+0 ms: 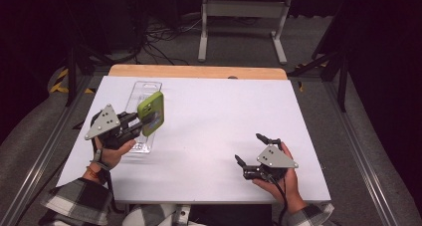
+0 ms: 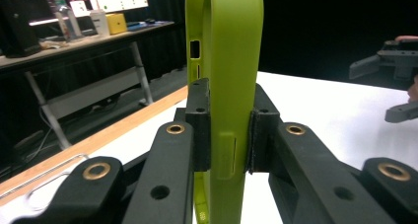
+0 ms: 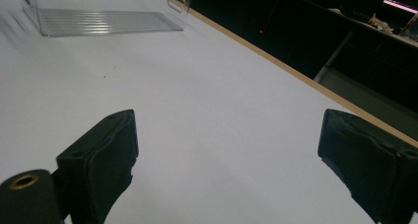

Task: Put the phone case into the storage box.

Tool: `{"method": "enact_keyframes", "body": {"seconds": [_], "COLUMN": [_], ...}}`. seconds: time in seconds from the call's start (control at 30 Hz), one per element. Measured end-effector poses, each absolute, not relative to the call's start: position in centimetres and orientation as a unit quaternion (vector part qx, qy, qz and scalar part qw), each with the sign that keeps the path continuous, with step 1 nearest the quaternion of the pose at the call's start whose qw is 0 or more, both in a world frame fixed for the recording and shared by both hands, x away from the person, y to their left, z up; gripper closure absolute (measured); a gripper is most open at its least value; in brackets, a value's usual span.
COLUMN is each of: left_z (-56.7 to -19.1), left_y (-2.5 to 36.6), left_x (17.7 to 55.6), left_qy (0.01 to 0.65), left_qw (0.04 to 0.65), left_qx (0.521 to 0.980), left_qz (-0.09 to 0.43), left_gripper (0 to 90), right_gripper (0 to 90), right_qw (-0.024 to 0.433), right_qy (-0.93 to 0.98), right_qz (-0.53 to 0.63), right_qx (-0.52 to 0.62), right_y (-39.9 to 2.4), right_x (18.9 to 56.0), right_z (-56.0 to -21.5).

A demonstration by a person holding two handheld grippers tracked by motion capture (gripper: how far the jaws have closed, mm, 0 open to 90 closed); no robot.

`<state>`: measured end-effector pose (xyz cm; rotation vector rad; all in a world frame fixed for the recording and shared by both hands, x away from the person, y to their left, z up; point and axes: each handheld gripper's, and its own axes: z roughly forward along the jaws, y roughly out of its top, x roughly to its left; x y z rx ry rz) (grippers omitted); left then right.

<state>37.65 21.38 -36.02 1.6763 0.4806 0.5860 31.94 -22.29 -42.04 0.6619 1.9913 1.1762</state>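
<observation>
A lime-green phone case (image 1: 151,113) is held upright on its edge above the left part of a white table (image 1: 214,126), over a clear plastic tray (image 1: 142,94). The left gripper (image 1: 141,122) has its jaws clamped on the case's two sides. The right gripper (image 1: 249,149) hovers near the table's front right with jaws spread wide, holding nothing.

White table (image 1: 209,131), wooden far edge; clear plastic tray (image 1: 144,92) lying near left side.
</observation>
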Motion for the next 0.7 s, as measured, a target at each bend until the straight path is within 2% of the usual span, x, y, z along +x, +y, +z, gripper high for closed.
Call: {"method": "enact_keyframes", "body": {"seconds": [0.7], "left_z": [-35.8], "left_y": [24.6], "left_x": [38.7], "left_qy": [0.245], "left_qw": [0.598], "left_qx": [0.717], "left_qz": [0.263], "left_gripper": [77.2], "right_gripper": [10.4], "right_qw": [0.356], "right_qy": [0.782], "right_qz": [0.442], "right_qx": [0.259], "right_y": [-22.1], "right_x": [32.2], "right_z": [-42.3]}}
